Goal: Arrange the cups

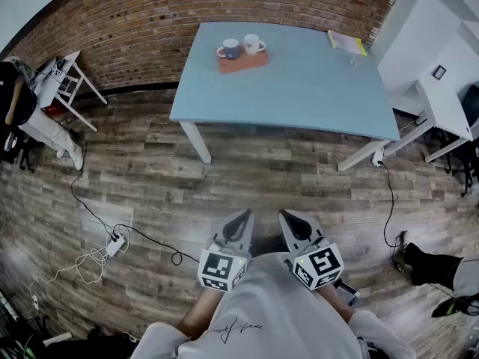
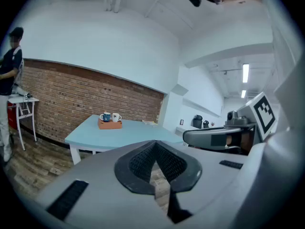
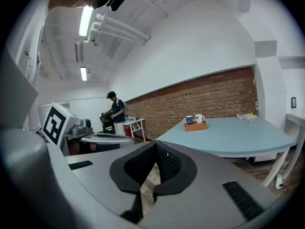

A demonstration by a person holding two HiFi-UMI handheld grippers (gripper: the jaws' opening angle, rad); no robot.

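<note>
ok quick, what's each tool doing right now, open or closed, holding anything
left tool: closed, holding nothing
right tool: closed, holding nothing

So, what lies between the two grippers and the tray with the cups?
Head view: from the left gripper and right gripper, only plank floor, then bare blue table, up to the orange tray.

Open floor [image 1: 254,172] up to table [image 1: 314,88], cups [image 1: 230,48] on tray [image 1: 244,62] at far L; cables [image 1: 90,262] L, desk [image 1: 441,107] R.
</note>
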